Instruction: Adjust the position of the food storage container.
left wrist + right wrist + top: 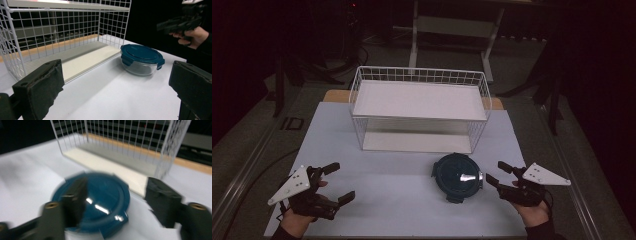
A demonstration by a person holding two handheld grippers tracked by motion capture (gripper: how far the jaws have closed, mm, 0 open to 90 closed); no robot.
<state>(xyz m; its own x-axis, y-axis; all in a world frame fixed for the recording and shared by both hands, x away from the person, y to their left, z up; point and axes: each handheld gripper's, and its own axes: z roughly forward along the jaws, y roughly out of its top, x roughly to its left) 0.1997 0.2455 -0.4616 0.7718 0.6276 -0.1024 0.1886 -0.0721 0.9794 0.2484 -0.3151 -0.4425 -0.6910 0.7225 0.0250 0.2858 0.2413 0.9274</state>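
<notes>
Item: round glass container with teal clip-lock lid [457, 177], near the counter's [377, 200] right edge.
Right hand-held gripper [493, 173] jaws apart, left hand-held gripper [338, 182] wide apart; risk: pads slipping on smooth glass.

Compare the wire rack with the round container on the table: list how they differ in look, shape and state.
The wire rack is white, boxy and open mesh; the round container is clear glass with a dark blue clip-on lid. The rack stands taller and wider at the table's far side; the container sits low in front, nearer the right tool. The rack's shelves are bare; the container is closed. Both rest on the white table, untouched.
</notes>
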